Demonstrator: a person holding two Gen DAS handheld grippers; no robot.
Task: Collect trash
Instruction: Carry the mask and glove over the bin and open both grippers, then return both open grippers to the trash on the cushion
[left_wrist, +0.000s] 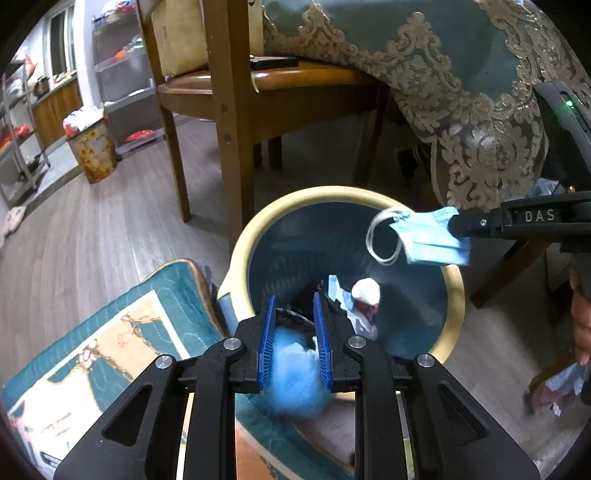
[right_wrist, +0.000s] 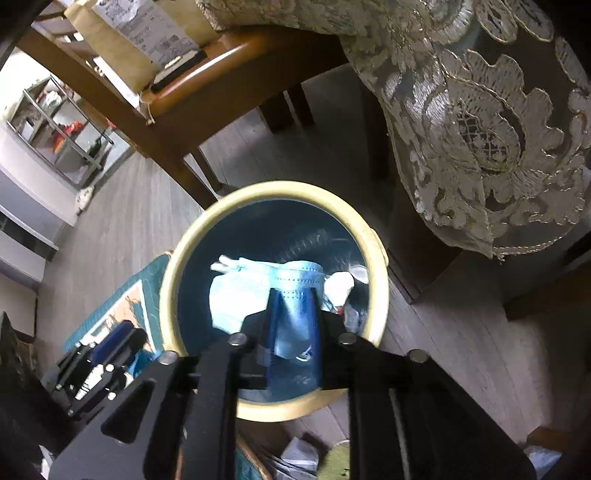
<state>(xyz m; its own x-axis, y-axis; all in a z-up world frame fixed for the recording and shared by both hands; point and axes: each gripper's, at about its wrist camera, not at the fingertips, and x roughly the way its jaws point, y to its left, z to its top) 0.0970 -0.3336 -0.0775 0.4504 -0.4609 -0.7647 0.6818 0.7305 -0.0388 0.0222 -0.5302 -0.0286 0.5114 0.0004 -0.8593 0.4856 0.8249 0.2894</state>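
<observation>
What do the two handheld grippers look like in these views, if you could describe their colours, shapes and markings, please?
Both are matte black linkage frames with silver pivot pins and triangular cut-outs. The left gripper has ribbed blue pads on its fingers. The right gripper, seen from the side in the left view, bears white letters "DAS", and a green light glows on the black housing behind it. No cables or sleeves show.

Both cameras sit behind their tongs, looking down, close above the same round yellow-rimmed blue bin (left_wrist: 456, 291) (right_wrist: 170, 288).
</observation>
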